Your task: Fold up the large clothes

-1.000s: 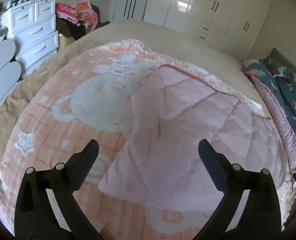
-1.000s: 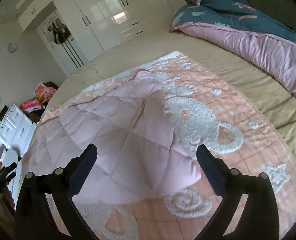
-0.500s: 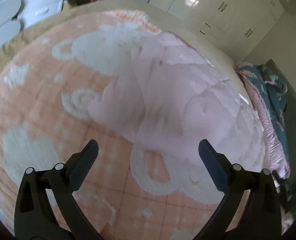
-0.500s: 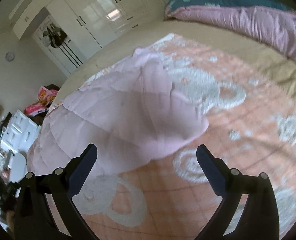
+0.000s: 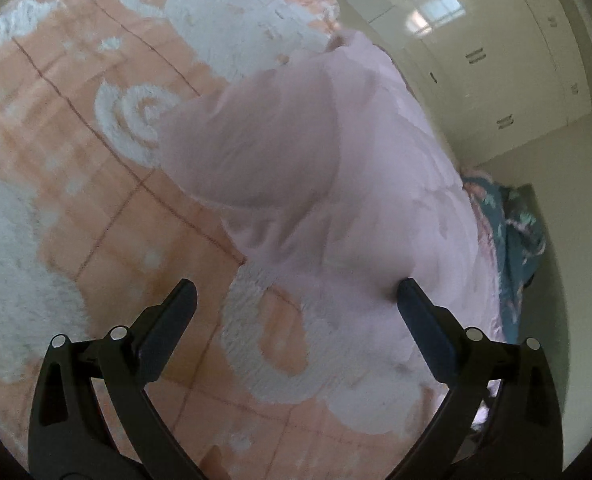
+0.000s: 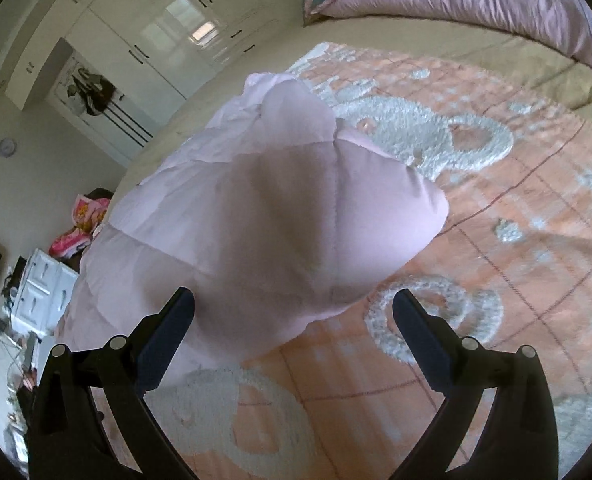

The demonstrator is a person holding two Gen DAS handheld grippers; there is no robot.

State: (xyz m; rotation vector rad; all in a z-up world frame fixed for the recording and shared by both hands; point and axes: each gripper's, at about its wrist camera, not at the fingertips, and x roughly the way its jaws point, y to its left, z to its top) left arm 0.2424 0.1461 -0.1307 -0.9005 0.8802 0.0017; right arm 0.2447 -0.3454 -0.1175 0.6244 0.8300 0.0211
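1. On the peach blanket with white bear motifs, covering the bed: pale pink quilted garment, lying puffed and partly doubled over itself.
2. Left wrist view: same garment filling the frame from 12 to 3 o'clock, near hem running down toward 5 o'clock.
3. Left gripper: released, jaws spread wide, grasping nothing. Right-hand finger tip touching or just pressing the garment's lower edge, a small dimple visible there; left-hand finger over bare blanket.
4. Right gripper: released, jaws wide apart, nothing held. Rounded near edge of the garment sitting between the fingers, toward 12 o'clock.
5. Handling, judged: padded and soft, light for its bulk, springy, prone to puff back after pressing. Smooth shell likely slippery; a shallow pinch apt to slide off.
6. Grip points, judged: hem or stitched quilting seams, taking both layers deep in the jaws; avoid the middle of a puffed panel.
7. Background: white wardrobe at 11 o'clock, bunched duvet at 1 o'clock, well apart.
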